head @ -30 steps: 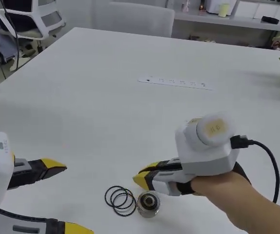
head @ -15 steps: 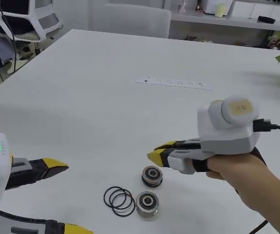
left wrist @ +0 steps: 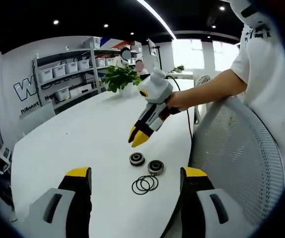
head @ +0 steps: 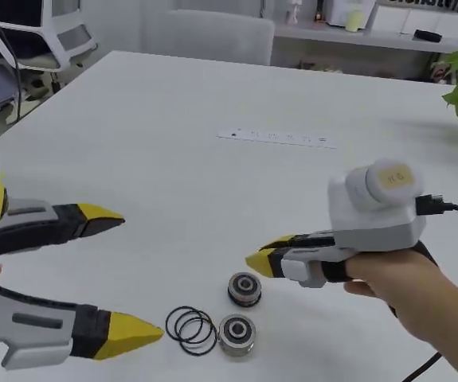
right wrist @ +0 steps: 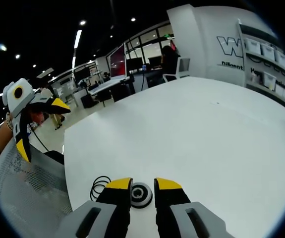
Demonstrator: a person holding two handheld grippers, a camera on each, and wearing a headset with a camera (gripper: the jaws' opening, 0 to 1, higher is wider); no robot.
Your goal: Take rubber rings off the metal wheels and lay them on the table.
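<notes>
Hovering at 1 o'clock of the darker-rimmed small round metal wheel (head: 244,288), the right gripper (head: 264,261) points its yellow tips leftward, jaws drawn all but together with nothing between them. The hand (head: 384,280) behind it holds it level and low over the white table (head: 213,183). The left gripper (head: 121,274) sits out at 9 o'clock, jaws spread wide and empty, aimed toward the work. Three loose black rubber rings (head: 187,326) lie overlapped on the table, touching the 9 o'clock side of a second, brighter silver wheel (head: 236,333), which looks stripped. The job appears part done, as the far wheel seems to wear rubber. The next move likely calls for one gripper to steady that wheel while the other hooks a ring's edge and peels it off, which is fiddly because the wheel may roll.
</notes>
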